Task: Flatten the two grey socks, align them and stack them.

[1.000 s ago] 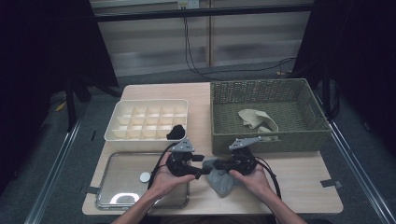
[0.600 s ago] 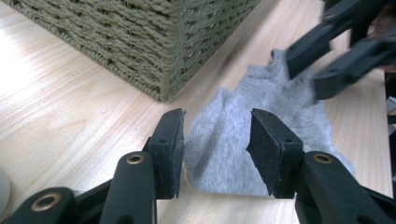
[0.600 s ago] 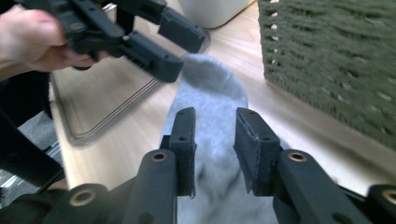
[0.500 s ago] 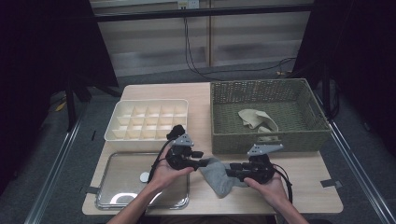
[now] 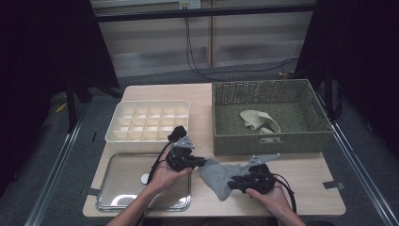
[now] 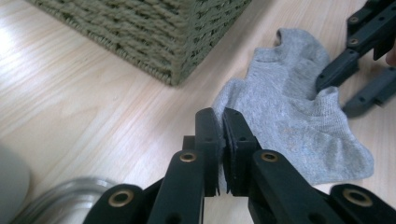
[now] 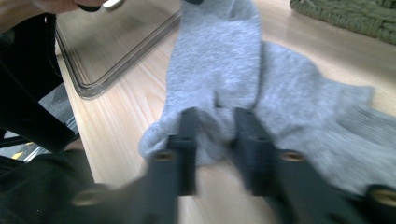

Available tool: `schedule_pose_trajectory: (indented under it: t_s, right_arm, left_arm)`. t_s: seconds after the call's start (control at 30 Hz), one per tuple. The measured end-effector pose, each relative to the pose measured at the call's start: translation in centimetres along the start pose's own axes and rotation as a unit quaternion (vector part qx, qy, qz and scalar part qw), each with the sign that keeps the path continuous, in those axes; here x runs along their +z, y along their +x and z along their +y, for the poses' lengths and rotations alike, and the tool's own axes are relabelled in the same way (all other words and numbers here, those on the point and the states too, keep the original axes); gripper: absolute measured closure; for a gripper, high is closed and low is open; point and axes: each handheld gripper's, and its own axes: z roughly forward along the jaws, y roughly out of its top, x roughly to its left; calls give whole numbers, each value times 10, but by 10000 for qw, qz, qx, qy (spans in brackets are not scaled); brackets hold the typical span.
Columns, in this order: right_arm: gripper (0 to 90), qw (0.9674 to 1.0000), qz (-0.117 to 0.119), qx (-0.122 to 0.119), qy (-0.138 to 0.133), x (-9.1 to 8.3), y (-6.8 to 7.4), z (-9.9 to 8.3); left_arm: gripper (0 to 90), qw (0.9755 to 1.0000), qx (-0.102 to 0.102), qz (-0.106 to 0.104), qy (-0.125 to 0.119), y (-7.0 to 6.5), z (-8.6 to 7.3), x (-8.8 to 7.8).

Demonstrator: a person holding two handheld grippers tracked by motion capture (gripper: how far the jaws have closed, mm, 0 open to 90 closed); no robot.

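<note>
A grey sock (image 5: 215, 174) lies flat on the wooden table in front of the basket. My left gripper (image 5: 201, 163) is at the sock's left edge. In the left gripper view the gripper (image 6: 223, 123) has its jaws pressed together on that edge of the sock (image 6: 289, 116), having just closed. My right gripper (image 5: 231, 185) lies low at the sock's near right end. In the right gripper view the gripper (image 7: 215, 121) has a bunched fold of the sock (image 7: 219, 51) between its jaws, which have just been closing on it.
A woven green basket (image 5: 273, 141) stands at the back right with a beige cloth (image 5: 256, 120) in it. A white compartment box (image 5: 113, 134) sits at the back left. A shiny metal tray (image 5: 117, 165) with a small round piece (image 5: 145, 178) lies at the front left.
My right hand has slid to the right and toward the table's near edge, away from the left hand. The sock now lies spread between the two grippers. The left jaws have closed.
</note>
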Motion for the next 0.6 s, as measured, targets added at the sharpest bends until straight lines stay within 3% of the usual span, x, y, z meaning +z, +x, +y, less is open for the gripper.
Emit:
schedule_pose_trajectory:
  t_s: [0.03,0.27,0.33,0.43,0.6]
  right_arm:
    - [851,9999,96,45,-101,-3,-1,0]
    - [869,9995,4,90,-298,-14,-4,4]
    - [872,9990,-133,103,-423,-26,-8,9]
    - [874,9983,-284,148,-484,-38,-15,10]
    - [878,9972,-559,206,-443,-55,-30,11]
  left_arm:
    - [865,10000,-26,-15,-54,0,-3,-5]
    - [865,9998,-74,-48,-162,-3,-8,-19]
    - [866,9996,-118,-135,-234,-7,-9,-23]
    - [869,9992,-98,-228,-307,-14,-7,-20]
    - [873,9989,-109,-393,-219,-23,-5,-6]
